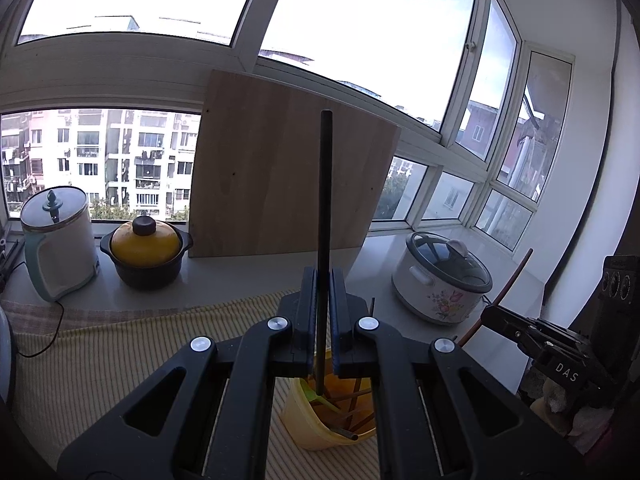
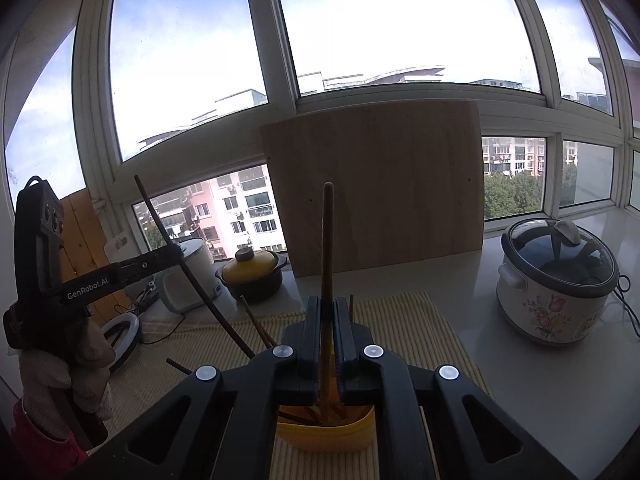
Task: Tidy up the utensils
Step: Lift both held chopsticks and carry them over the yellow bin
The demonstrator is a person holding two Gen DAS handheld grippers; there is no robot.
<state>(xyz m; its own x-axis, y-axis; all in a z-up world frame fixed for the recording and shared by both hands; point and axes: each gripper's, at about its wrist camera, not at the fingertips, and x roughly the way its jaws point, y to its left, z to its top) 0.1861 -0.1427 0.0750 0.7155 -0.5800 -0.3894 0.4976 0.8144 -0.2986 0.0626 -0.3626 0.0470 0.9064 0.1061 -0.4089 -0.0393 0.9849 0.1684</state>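
Striped mat (image 1: 120,344): each claw grips a chopstick over cup (image 1: 320,424).

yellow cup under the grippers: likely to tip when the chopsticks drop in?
Possibly. The yellow cup looks like thin plastic, so probably light. It sits on a ribbed cloth mat, which may grip it somewhat. Sticks already inside lean to one side, adding leverage. The left gripper holds a black chopstick over it, the right gripper a brown chopstick; lowering gently seems safer than dropping.
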